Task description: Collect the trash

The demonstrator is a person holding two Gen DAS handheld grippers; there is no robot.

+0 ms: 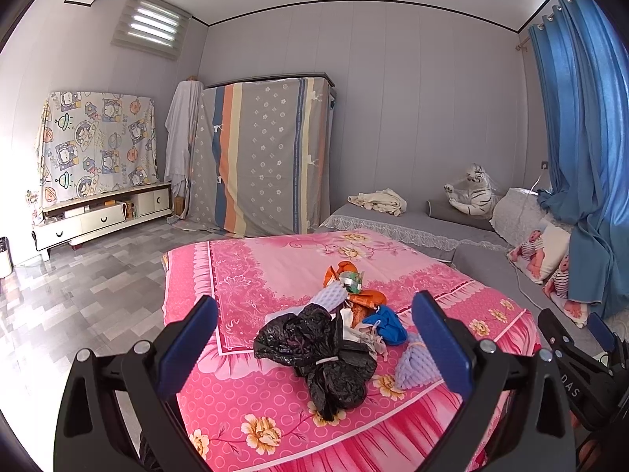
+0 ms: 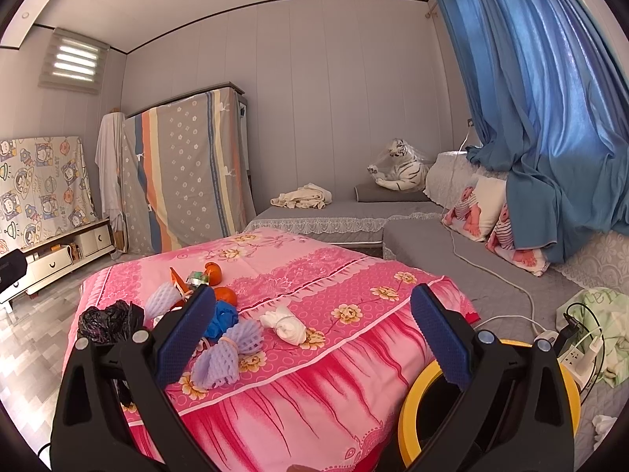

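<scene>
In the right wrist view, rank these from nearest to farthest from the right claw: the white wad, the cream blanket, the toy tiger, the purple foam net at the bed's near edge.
1. Purple foam net, lower left, by the left finger of the right claw.
2. White wad, middle of the pink bed.
3. Cream blanket, on the grey couch behind.
4. Toy tiger, back corner.

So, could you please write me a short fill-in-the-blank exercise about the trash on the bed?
1. The crumpled plastic bag nearest the left hand-held gripper is ____ in colour.
2. The trash lies on a bedspread that is mostly ____.
3. Both hand-held grippers, including the right hand-held gripper, are ____.
4. The rim under the right one is ____.

Missing words: black; pink; open; yellow
</scene>
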